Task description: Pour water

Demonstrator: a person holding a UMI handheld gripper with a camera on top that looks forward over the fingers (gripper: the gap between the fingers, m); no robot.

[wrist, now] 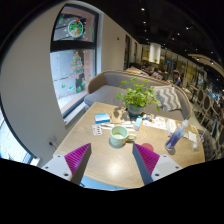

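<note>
A pale green mug (119, 135) stands on the light wooden table (105, 162), just ahead of my fingers and a little beyond them. A clear plastic water bottle (176, 136) with a blue label stands far to the right on the same table. My gripper (112, 161) hovers over the near part of the table, open, with its magenta pads (78, 157) set wide apart and only bare tabletop between them.
A potted green plant (135, 98) stands behind the mug. Blue and white packets (101, 123) lie to the left of the mug. A grey sofa (120, 92) runs behind the table, and a window wall (70, 60) is at the left.
</note>
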